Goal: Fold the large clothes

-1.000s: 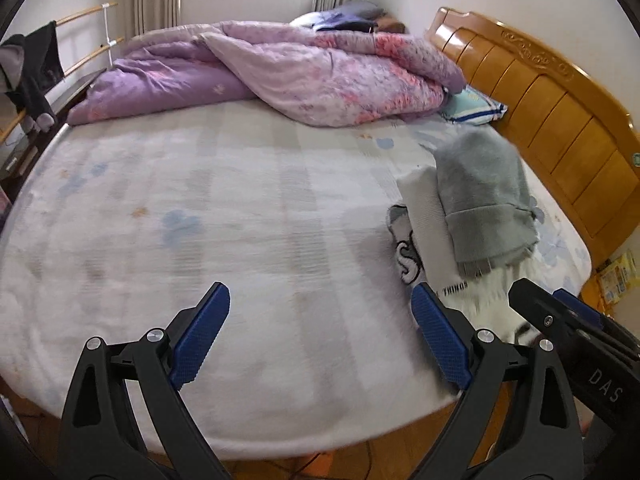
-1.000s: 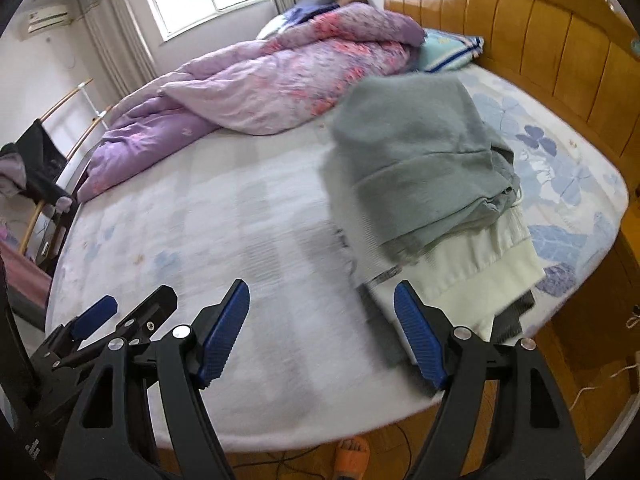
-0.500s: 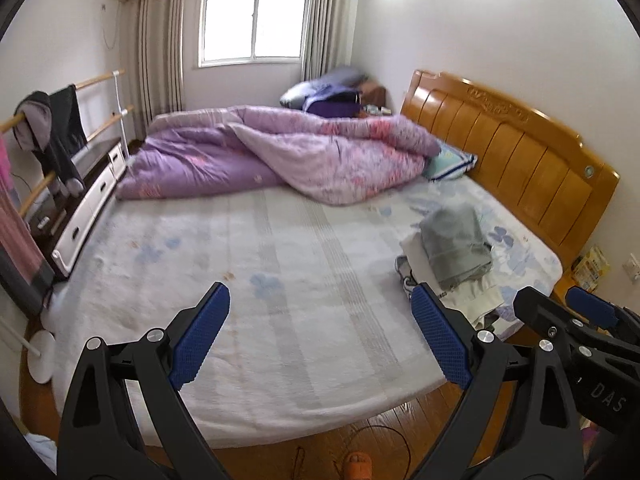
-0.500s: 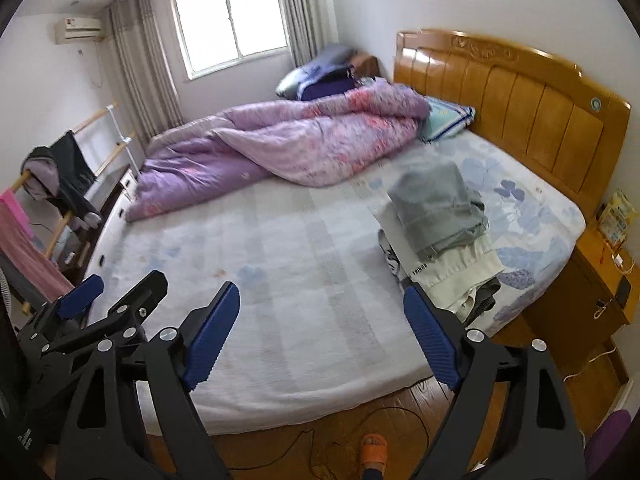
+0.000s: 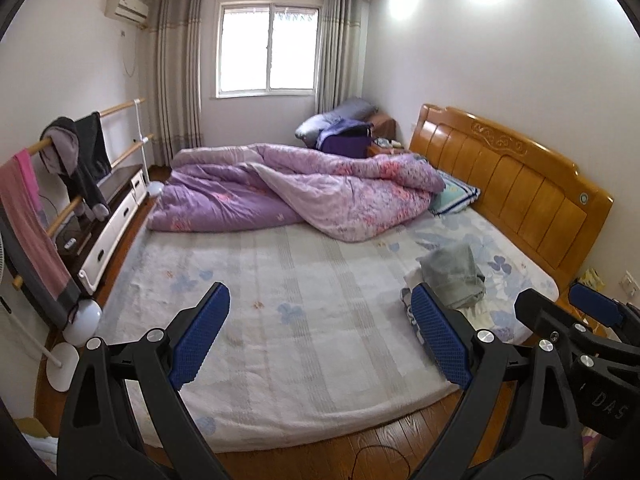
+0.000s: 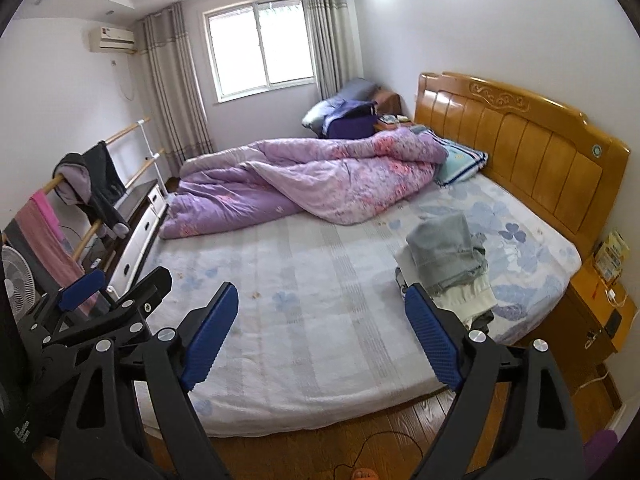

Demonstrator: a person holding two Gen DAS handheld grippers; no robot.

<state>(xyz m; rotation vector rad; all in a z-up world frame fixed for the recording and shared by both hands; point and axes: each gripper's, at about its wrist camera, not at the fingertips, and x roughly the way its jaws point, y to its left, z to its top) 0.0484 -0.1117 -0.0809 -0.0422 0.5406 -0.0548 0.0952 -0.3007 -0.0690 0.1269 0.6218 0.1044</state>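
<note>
A stack of folded clothes lies on the right side of the bed, with a grey garment (image 5: pixel 454 272) (image 6: pixel 444 252) on top and a cream one (image 6: pixel 466 300) under it. My left gripper (image 5: pixel 320 338) is open and empty, held well back from the bed over the wooden floor. My right gripper (image 6: pixel 320 334) is open and empty too, beside the left one. Each gripper shows at the edge of the other's view. Both are far from the stack.
The bed (image 5: pixel 280 280) has a pale flowered sheet, a crumpled purple quilt (image 5: pixel 304 192) at the far side and a wooden headboard (image 5: pixel 520 184) at right. A clothes rail (image 5: pixel 60 168) and a low cabinet (image 5: pixel 116 216) stand at left. A nightstand (image 6: pixel 600 312) stands at right.
Both grippers have pulled back and up from the bed's edge, so the whole room now shows. The folded stack has stayed where it was.
</note>
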